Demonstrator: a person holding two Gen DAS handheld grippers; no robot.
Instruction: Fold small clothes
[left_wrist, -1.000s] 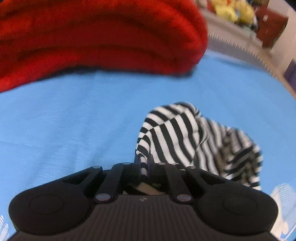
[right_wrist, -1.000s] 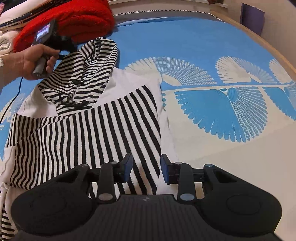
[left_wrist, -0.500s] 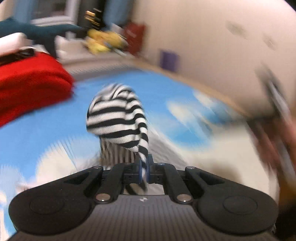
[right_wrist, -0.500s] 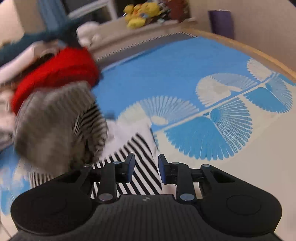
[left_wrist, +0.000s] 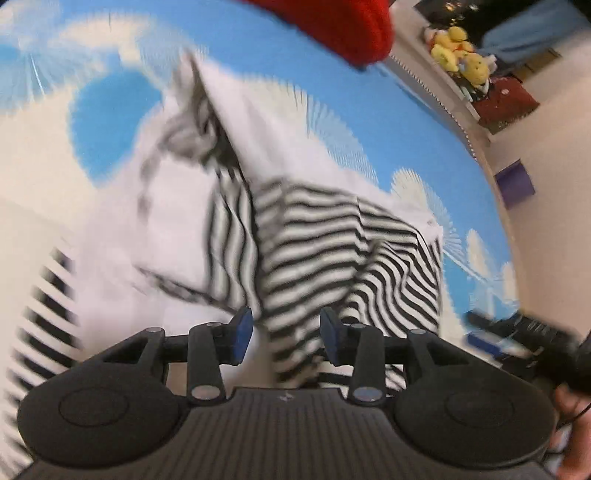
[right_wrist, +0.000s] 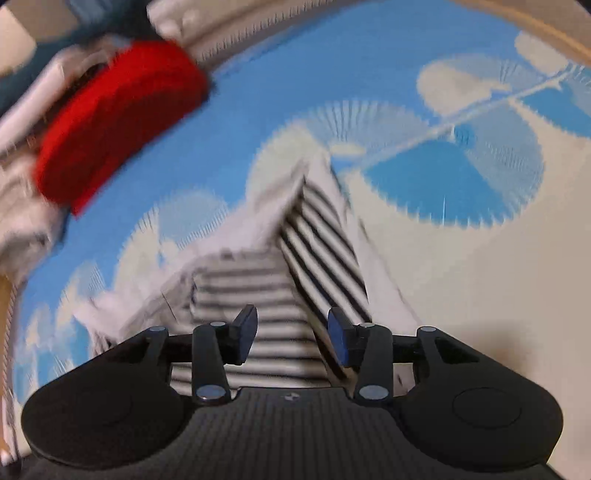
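Note:
A black-and-white striped garment (left_wrist: 332, 243) with white panels lies folded over itself on the blue and cream patterned cloth (left_wrist: 107, 107). My left gripper (left_wrist: 284, 328) hovers just above it, jaws opening, a striped fold lying loose between the pads and not pinched. In the right wrist view the same striped garment (right_wrist: 255, 295) sits under my right gripper (right_wrist: 291, 328), whose jaws are opening too, with cloth below them and nothing pinched. Both views are blurred by motion.
A folded red knit (right_wrist: 118, 114) lies at the far left of the cloth, also showing as a red knit (left_wrist: 332, 22) in the left view. Yellow plush toys (left_wrist: 458, 55) sit on a shelf. A hand with the other gripper handle (left_wrist: 546, 343) shows at the right.
My left gripper carried the striped sleeve across over the garment body and let it go, jaws parting. The right gripper's jaws narrowed a little, then widened; its view rolled.

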